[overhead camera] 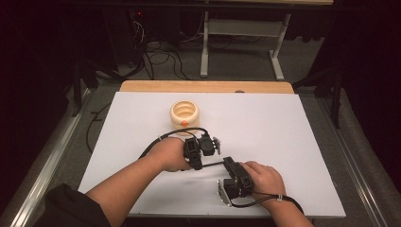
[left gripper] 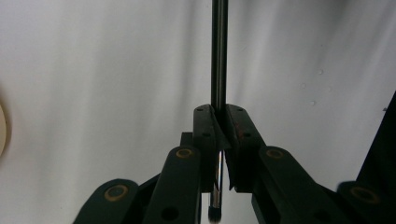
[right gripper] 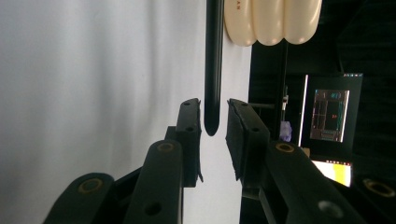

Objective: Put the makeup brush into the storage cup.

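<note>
Pen (left gripper: 219,56), left gripper (left gripper: 219,116) clamped, cream holder (overhead camera: 184,113)

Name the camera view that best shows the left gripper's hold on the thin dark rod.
The left gripper view: the left gripper pinches the rod between its pads. The high view shows the rod as a thin line between both grippers. The right gripper view shows its rounded tip between open jaws.

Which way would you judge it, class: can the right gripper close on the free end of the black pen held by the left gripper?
Probably yes. The pen tip already sits between the right gripper's open jaws with nothing between, while the left gripper clamps the other end.
</note>
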A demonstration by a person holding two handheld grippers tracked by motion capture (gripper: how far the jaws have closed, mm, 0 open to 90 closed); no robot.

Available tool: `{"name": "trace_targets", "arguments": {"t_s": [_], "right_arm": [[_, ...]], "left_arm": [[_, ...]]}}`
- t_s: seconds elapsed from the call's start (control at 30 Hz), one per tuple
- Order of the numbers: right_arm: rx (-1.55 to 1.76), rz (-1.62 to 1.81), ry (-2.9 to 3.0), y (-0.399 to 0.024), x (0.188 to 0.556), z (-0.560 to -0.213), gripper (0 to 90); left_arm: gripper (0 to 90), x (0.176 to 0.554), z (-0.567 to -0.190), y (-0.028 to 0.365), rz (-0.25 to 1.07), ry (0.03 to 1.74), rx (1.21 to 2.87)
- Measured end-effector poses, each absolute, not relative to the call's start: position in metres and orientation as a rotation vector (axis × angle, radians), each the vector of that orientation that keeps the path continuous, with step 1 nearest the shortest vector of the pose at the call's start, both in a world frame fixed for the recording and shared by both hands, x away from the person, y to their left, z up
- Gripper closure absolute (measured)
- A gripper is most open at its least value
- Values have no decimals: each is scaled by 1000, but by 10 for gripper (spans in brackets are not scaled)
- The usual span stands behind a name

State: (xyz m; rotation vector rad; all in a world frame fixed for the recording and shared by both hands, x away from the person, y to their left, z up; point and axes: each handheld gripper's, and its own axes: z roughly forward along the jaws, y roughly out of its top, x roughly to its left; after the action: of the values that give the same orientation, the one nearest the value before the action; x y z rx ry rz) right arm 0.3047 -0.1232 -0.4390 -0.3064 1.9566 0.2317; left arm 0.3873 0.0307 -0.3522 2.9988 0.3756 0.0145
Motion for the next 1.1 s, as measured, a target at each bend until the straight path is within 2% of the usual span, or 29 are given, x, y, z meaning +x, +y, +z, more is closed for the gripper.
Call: {"name": "trace_targets", "arguments": {"t_s": [1.1], "right_arm": [[-399, 241, 1937, -114, 305, -438, 835]], "left_arm": [[838, 388, -352, 26, 19, 367, 3003]]}}
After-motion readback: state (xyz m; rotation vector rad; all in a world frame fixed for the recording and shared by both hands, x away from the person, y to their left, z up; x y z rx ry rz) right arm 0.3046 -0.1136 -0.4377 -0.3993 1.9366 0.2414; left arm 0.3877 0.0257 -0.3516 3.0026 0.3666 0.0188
